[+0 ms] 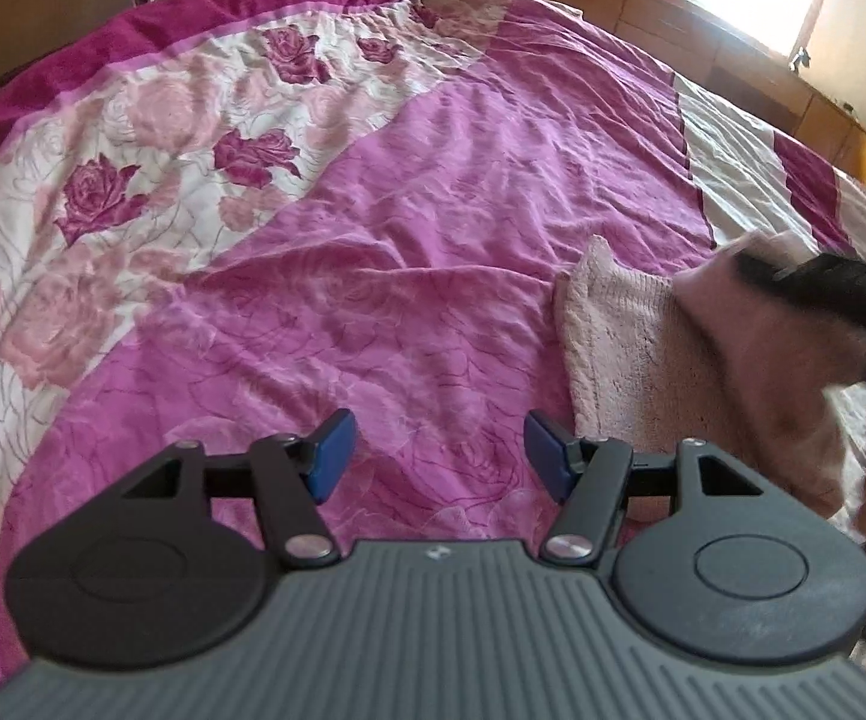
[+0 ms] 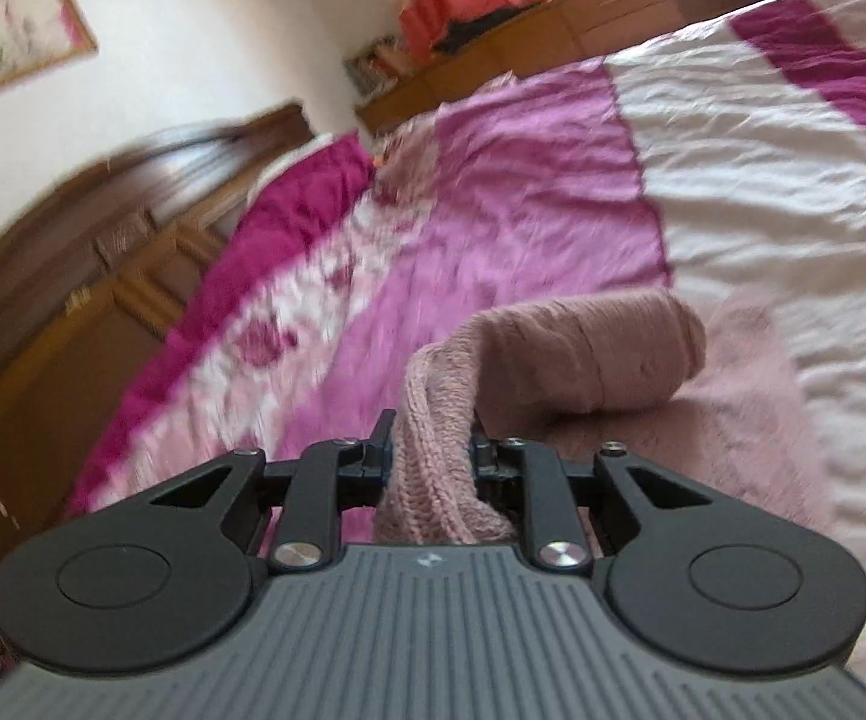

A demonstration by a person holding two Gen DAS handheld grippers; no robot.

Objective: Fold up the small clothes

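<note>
Your right gripper (image 2: pixel 429 459) pinches a pink knit garment (image 2: pixel 553 348) lifted off the bed (image 2: pixel 763 180). Your left gripper (image 1: pixel 439 450) hangs over the bedspread, fingers (image 1: pixel 330 450) spread.

Both wrist views overlook the bedspread (image 1: pixel 433 210) closely.

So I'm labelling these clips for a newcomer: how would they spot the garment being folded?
Start at the big pink rose-print bedspread. Near its white-striped end lies the knitted pale pink garment, fuzzy and ribbed against the smooth sheet, one edge pinched in the right gripper.
</note>
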